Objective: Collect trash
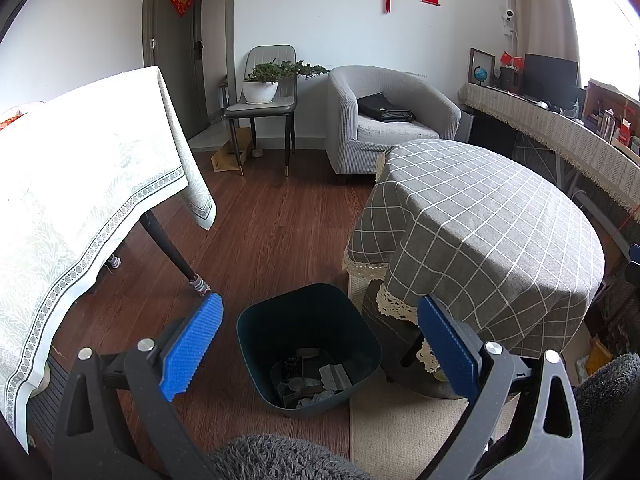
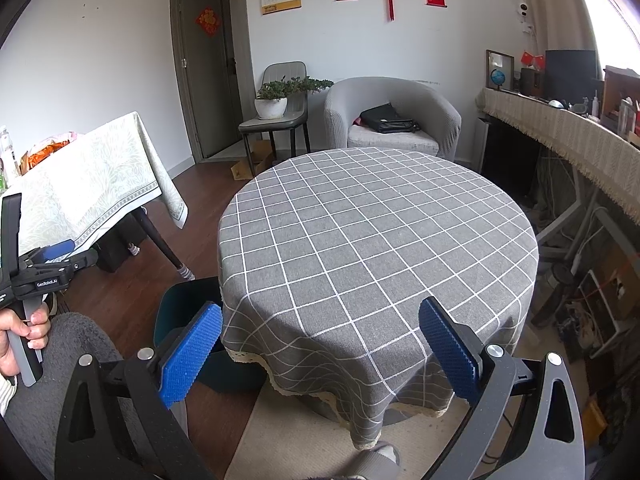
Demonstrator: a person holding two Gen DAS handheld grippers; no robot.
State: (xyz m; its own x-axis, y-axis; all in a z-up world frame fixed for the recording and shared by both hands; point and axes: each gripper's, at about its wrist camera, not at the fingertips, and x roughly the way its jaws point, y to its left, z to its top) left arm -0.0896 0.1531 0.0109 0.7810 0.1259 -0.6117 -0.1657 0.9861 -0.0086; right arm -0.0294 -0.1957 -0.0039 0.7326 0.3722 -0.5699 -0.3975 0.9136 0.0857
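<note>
- Left wrist view: the left gripper [image 1: 320, 336] has its blue pads spread wide apart, holding nothing, above the dark bin [image 1: 308, 344] on the wooden floor [image 1: 264, 224].
- Crumpled trash [image 1: 310, 378] lies at the bottom of the bin.
- At 2 o'clock of the bin stands the round worktop [image 1: 480, 232] under a grey checked cloth; its lace hem hangs just beside the bin's rim.
- At 10 o'clock, a black leg [image 1: 168, 248] of the white-clothed table [image 1: 80, 168] stands near the bin.
- At 12 o'clock, well apart: a grey armchair [image 1: 384, 120] and a chair with a potted plant [image 1: 262, 80].
- Right wrist view: the right gripper [image 2: 320, 340] is likewise spread apart and empty, over the near edge of the checked worktop [image 2: 380, 240], whose top is bare.
- The bin [image 2: 180, 308] is at 9 o'clock, partly hidden by the cloth and the left pad.
- At far 9 o'clock a hand [image 2: 22, 336] grips the other tool's handle.
</note>
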